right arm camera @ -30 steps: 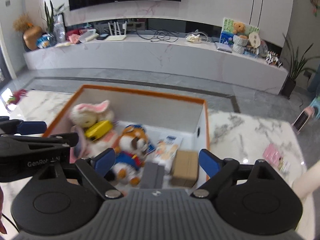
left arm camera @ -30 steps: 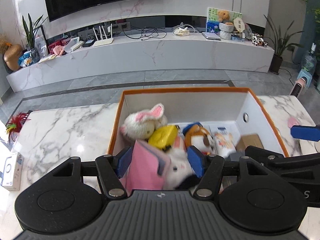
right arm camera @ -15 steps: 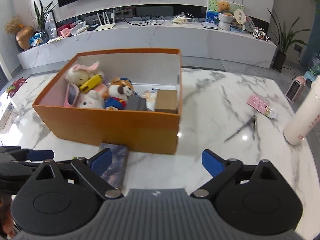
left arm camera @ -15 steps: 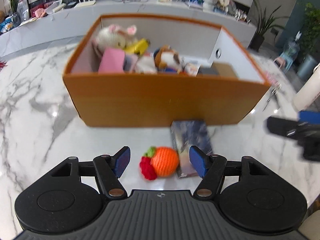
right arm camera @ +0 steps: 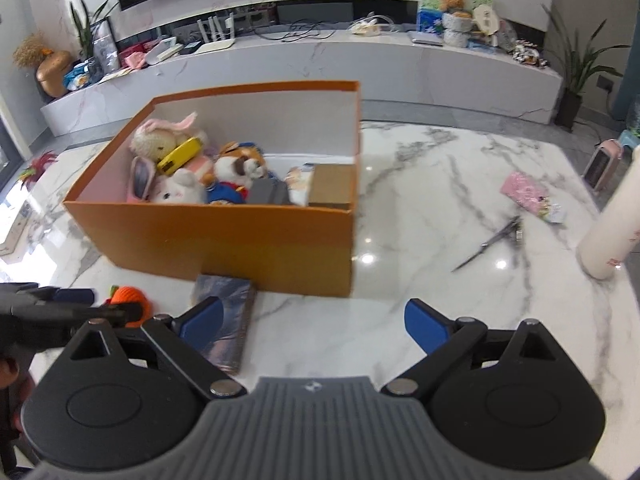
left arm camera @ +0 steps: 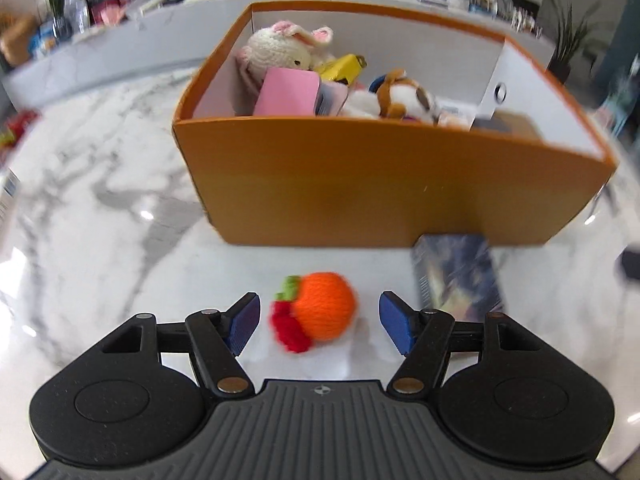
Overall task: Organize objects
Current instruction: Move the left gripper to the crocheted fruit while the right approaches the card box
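Note:
An orange crochet fruit toy (left arm camera: 324,306) with red and green bits lies on the marble table in front of the orange box (left arm camera: 360,184). My left gripper (left arm camera: 319,320) is open around it, a blue pad on each side with gaps, not touching. A dark book (left arm camera: 456,276) lies flat against the box's front, to the toy's right. In the right wrist view my right gripper (right arm camera: 315,322) stands wide open over bare marble, its left finger above the book (right arm camera: 224,312). The toy (right arm camera: 130,296) sits left of it, partly behind the left gripper (right arm camera: 76,304).
The box (right arm camera: 224,240) holds a bunny plush (left arm camera: 280,48), a pink wallet (left arm camera: 286,92), a dog plush (left arm camera: 400,96) and small boxes. Scissors (right arm camera: 488,244), a pink packet (right arm camera: 528,196) and a white bottle (right arm camera: 612,232) are on the table's right side.
The left gripper let go of the pink wallet into the box. Both grippers drew back from over the box and sank to the table in front. The left one now straddles the orange toy.

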{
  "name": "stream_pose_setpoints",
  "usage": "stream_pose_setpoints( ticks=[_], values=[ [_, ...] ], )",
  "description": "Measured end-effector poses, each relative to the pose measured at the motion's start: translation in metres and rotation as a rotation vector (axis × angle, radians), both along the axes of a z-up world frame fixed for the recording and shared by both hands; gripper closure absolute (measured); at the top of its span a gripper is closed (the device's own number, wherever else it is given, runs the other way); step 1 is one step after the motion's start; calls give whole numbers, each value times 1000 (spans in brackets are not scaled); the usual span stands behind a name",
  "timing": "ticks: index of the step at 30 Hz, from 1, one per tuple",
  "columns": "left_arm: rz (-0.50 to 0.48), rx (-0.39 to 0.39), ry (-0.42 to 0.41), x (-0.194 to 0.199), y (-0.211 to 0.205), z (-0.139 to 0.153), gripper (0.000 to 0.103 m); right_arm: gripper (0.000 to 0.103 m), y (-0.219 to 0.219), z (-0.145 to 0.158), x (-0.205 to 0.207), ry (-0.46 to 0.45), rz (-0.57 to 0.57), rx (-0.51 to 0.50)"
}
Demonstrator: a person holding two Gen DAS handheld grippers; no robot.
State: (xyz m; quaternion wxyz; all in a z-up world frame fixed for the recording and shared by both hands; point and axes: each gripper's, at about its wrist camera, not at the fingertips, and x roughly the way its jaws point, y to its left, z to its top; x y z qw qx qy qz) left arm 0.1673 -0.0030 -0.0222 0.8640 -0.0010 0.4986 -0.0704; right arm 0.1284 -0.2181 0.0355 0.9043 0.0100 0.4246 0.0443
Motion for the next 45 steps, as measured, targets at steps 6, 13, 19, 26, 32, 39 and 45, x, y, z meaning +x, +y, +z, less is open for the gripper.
stream_pose_setpoints(
  ticks=[6,13,19,26,32,39,45],
  values=[
    [29,22,41,11,-3,-14,25,6,24,-25,11,57,22,40],
    [55,59,49,18,6,-25,25,6,57,-53,17,98,85,-3],
    [96,75,57,24,17,-29,25,17,64,-72,31,131,62,50],
    [110,48,57,27,26,-29,25,20,74,-86,40,136,53,51],
    [115,34,52,27,28,-29,25,29,85,-92,46,123,51,14],
    [73,66,33,20,21,-31,29,32,92,-94,46,106,64,-36],
    [63,70,32,18,20,-28,49,40,93,-93,45,106,65,-27]
  ],
)
